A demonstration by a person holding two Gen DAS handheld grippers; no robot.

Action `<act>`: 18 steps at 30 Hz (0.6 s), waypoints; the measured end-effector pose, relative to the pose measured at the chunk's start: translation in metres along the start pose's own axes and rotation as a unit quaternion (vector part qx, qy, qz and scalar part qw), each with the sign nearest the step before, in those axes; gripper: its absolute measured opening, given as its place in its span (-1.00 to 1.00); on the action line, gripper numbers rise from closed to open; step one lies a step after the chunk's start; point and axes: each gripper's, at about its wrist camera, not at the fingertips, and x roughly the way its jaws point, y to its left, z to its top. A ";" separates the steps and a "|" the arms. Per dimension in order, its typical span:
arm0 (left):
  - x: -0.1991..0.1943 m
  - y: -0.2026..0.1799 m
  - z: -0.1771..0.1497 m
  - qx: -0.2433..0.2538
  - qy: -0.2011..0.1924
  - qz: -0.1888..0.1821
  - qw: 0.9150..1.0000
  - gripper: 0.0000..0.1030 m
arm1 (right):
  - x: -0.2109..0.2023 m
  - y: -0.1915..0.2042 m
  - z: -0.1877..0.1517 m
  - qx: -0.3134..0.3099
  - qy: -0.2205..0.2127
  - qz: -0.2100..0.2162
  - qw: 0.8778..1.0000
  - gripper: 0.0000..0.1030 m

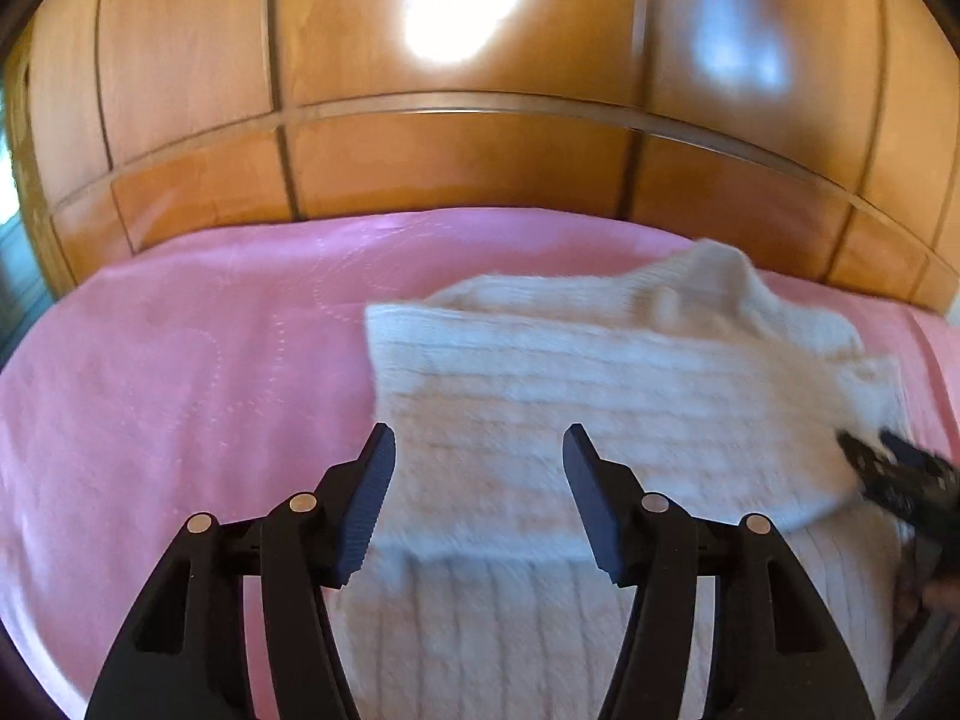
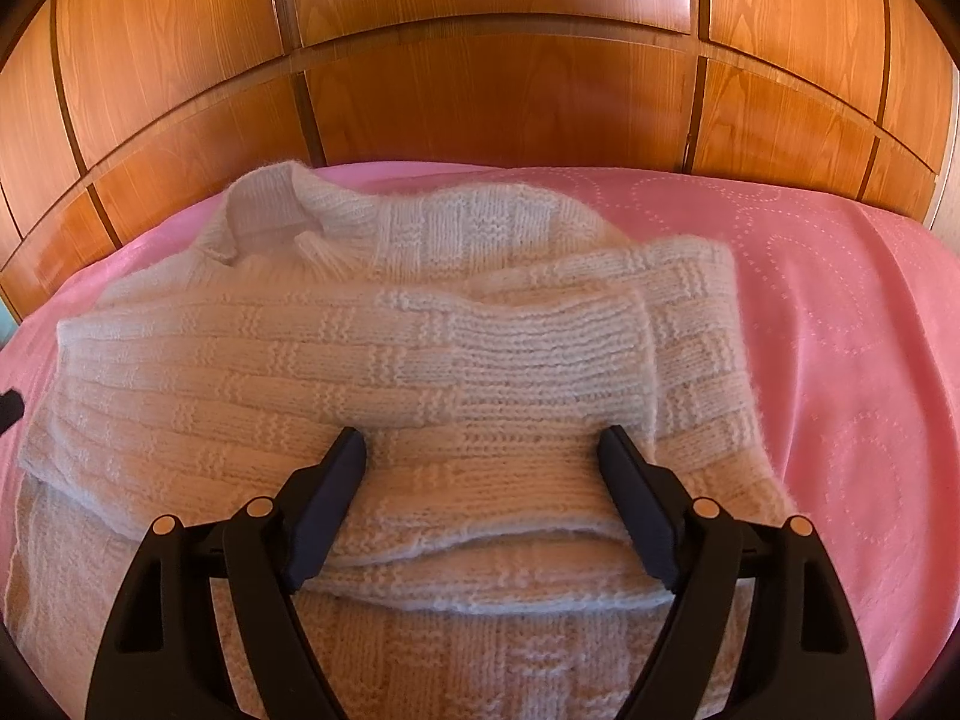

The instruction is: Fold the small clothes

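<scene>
A cream knit sweater [image 1: 600, 372] lies on a pink bedspread [image 1: 180, 372], with its sleeves folded across the body and its collar at the far end. My left gripper [image 1: 480, 444] hovers open over the sweater's left part, with nothing pinched between its fingers; this view is motion-blurred. My right gripper [image 2: 483, 441] stands wide open over the sweater [image 2: 360, 348], its fingers on either side of a folded layer near the lower sleeve, and the knit between them lies flat. The right gripper [image 1: 864, 444] also shows as a dark blur at the sweater's right edge.
A wooden wardrobe front [image 2: 480, 102] rises right behind the bed's far edge. The bedspread [image 2: 840, 330] stretches bare to the right of the sweater and to its left in the left wrist view. A dark tip of the left gripper [image 2: 9, 408] pokes in at the left border.
</scene>
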 end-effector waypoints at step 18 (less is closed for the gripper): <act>0.037 -0.015 -0.012 0.011 0.041 -0.006 0.999 0.11 | 0.000 -0.002 0.001 0.000 0.000 0.001 1.000 0.60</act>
